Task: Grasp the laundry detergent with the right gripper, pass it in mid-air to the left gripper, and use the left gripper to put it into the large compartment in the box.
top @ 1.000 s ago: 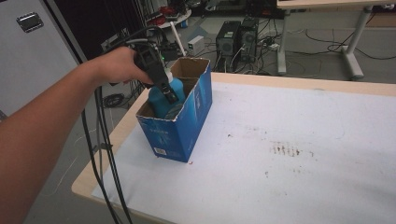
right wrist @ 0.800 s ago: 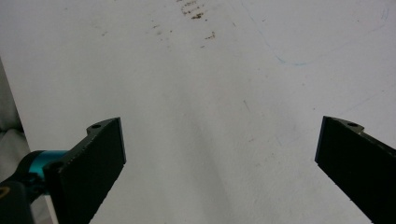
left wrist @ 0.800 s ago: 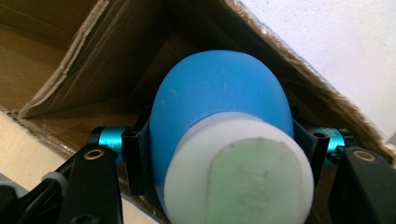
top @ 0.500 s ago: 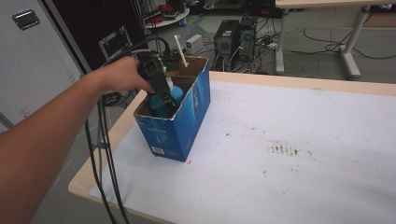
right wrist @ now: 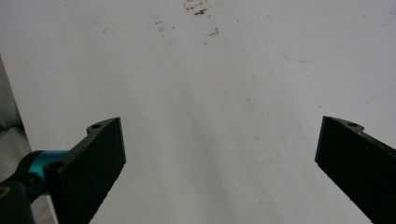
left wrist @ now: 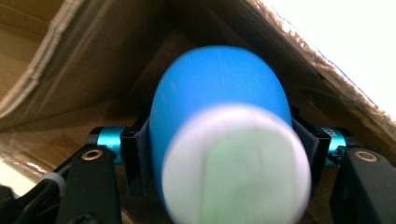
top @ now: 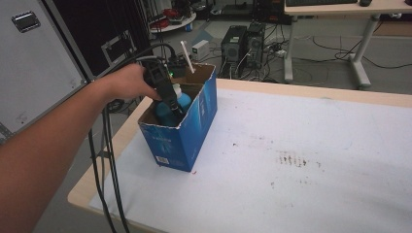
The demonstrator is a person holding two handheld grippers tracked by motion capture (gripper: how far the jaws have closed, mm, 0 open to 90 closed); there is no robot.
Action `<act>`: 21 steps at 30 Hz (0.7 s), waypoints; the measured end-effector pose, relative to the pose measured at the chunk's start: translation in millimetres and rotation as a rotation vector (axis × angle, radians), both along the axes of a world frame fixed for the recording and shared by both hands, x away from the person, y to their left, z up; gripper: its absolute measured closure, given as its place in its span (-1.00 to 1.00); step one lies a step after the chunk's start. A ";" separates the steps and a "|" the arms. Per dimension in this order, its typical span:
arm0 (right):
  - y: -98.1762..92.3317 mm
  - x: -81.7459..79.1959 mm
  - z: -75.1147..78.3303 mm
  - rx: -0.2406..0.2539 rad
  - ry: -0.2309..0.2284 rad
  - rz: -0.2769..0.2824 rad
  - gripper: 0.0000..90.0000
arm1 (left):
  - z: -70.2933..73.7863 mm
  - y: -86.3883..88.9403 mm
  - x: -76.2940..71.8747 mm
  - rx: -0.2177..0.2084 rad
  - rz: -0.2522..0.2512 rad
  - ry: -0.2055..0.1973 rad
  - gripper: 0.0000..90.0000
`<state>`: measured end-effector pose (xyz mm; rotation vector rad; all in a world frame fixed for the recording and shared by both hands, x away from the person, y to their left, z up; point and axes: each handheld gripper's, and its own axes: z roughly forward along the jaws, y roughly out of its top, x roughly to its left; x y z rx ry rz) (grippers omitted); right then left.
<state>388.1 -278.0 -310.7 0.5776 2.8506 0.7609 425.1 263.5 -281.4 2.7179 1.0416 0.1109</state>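
The white-topped counter (top: 311, 160) with a pale wooden edge spreads out to the right of the left claw (top: 171, 108), bare but for some dark specks and scuffs near its middle. Behind the left claw, beyond the counter's far edge, the room floor holds two dark computer towers (top: 245, 46), tangled cables and the white legs of another desk (top: 359, 63); to the claw's left stands a grey metal case (top: 34, 73).

The left claw reaches down into an open blue cardboard box (top: 187, 131) standing at the counter's near-left corner. Its jaws have just been easing slightly apart, yet in the left gripper view the pads sit against both sides of a blue plastic bottle with a white cap (left wrist: 224, 140), pinching it inside the box. The brown inner walls of the box rise just behind and above the bottle. From the high view, the bottle's blue shoulder and white top (top: 179, 97) show just beside the claw; its lower body is hidden by the box wall and the hand (top: 128, 83). The cap is blurred, so close to the camera.

The right claw (right wrist: 219, 158) is spread wide with nothing between its jaws, hanging over bare white counter; its jaw tips are cut off at the frame's bottom.
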 end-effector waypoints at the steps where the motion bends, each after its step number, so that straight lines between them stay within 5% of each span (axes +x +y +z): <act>1: -0.1 -0.1 0.2 0.001 -0.001 0.001 -0.98 | 1.4 1.0 -0.2 -0.007 0.006 -0.008 -0.22; 7: -0.4 -2.0 1.5 0.002 -0.004 -0.001 -0.98 | 8.2 7.8 -3.4 -0.055 0.037 -0.041 -0.47; 12: -0.2 -3.3 2.9 0.006 -0.006 -0.002 -0.98 | 23.8 11.9 -6.6 -0.073 0.042 -0.086 -0.47; 21: 0.0 -4.2 4.5 0.008 -0.009 -0.002 -0.98 | 56.0 2.9 -12.6 -0.170 0.049 -0.167 -0.47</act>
